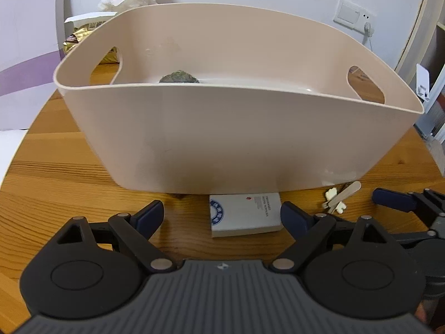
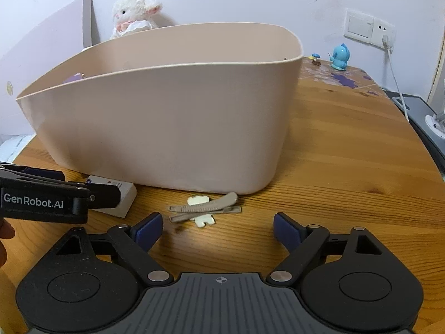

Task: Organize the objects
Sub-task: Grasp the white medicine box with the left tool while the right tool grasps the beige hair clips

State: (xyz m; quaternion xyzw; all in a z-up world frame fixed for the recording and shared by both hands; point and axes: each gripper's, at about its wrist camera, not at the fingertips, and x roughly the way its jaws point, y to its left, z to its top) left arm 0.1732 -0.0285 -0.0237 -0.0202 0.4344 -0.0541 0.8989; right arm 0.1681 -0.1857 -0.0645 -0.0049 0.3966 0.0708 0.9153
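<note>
Left wrist view shows the small white flat cardboard box [image 1: 244, 213] on the wooden tabletop [image 1: 69, 172], touching the big beige plastic tub [image 1: 236, 144]; light, stiff; left hand-held gripper [image 1: 222, 214] wide, empty; pinch its side edges.

A white plush lamb [image 2: 136, 14] with a pink bow sits against the pale wall behind a wooden table [image 2: 347, 150]. At the table's far edge stand a blue cartoon figurine [image 2: 340, 57] and a small mushroom ornament [image 2: 315, 59]. A wall switch [image 2: 358, 25] adjoins a socket [image 2: 383, 32] with a white cable plugged in.
</note>
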